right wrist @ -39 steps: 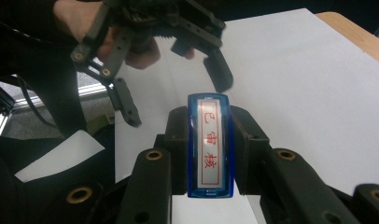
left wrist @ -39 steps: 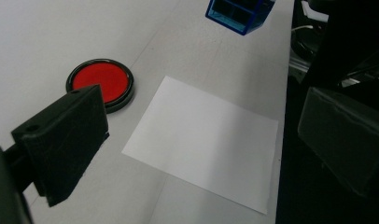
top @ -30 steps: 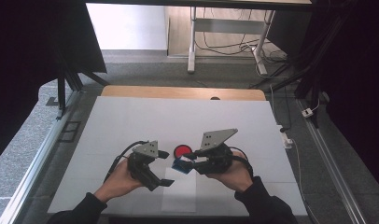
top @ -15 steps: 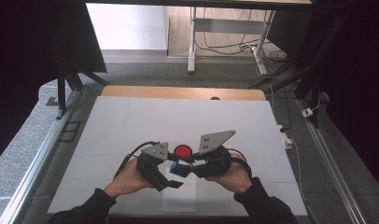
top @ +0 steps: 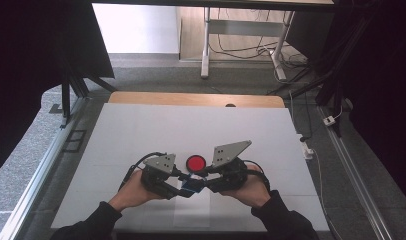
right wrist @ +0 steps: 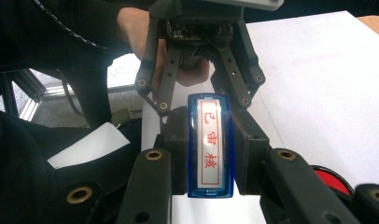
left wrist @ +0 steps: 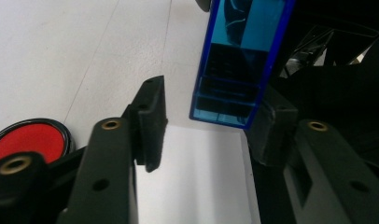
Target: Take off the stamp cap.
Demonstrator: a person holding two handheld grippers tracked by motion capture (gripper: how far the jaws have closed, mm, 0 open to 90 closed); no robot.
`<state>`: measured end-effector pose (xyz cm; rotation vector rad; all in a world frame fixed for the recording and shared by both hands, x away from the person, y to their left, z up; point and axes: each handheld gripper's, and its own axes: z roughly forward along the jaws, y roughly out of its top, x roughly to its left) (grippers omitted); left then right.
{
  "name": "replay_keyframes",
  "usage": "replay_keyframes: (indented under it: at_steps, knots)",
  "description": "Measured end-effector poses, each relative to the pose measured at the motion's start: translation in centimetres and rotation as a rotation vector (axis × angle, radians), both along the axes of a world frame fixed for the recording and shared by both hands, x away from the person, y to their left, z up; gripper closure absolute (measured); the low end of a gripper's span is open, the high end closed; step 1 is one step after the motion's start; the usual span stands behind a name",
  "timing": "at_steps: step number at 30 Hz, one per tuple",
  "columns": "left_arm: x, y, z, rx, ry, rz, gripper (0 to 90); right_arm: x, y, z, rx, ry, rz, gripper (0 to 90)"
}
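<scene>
A small blue translucent stamp (right wrist: 210, 144) with red characters on a white label sits between the jaws of my right gripper (right wrist: 210, 154), which is shut on its sides. In the high view the stamp (top: 191, 186) hangs just above the table between the two hands. My left gripper (left wrist: 211, 116) is open, and the stamp's blue end (left wrist: 239, 70) reaches in between its jaws, close to the right-hand pad (left wrist: 270, 126). From the right gripper view, the left gripper (right wrist: 208, 109) faces me with its fingers spread around the stamp's far end. A red round disc (top: 195, 162) lies on the table just behind both grippers.
The white table top (top: 141, 135) stretches wide to the left, right and back. A white sheet of paper (top: 191, 212) lies under the grippers near the front edge. The wooden strip (top: 191, 99) marks the far edge. Metal rails (top: 351, 170) run along both sides.
My left gripper has moved right to meet the right gripper, and its open jaws now straddle the stamp's end. The right gripper has held the stamp almost still.
</scene>
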<state>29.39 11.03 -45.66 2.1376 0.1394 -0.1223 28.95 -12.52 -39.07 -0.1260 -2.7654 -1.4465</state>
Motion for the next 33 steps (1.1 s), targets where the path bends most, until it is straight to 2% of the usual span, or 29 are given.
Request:
replay_keyframes:
  at_steps: [6,13,23,29,30,31,33]
  knots:
    - [-0.08,0.08,-0.08,-0.003,-0.004,-0.017,59.9,0.02,-0.02,0.0,-0.001,0.002,0.001,71.6]
    - [-0.04,0.26,-0.03,-0.032,0.006,-0.038,66.2,0.02,-0.03,0.03,0.001,0.005,0.003,71.6]
    - [0.1,0.53,-0.06,-0.064,0.014,-0.056,68.0,-0.01,-0.12,0.2,0.014,0.005,0.009,71.7]
    - [0.15,0.54,-0.02,-0.059,0.046,-0.053,68.7,-0.02,-0.1,0.19,0.016,0.008,0.012,71.7]
    - [0.22,0.58,-0.02,-0.054,0.05,-0.053,68.8,-0.04,-0.08,0.18,0.016,0.005,0.011,71.7]
    - [0.25,0.58,-0.03,-0.056,0.061,-0.046,68.8,-0.2,-0.03,0.19,0.016,-0.017,0.01,71.7]
    - [0.24,0.6,-0.01,-0.052,0.059,-0.044,68.9,-0.31,0.03,0.21,0.013,-0.026,0.007,71.7]
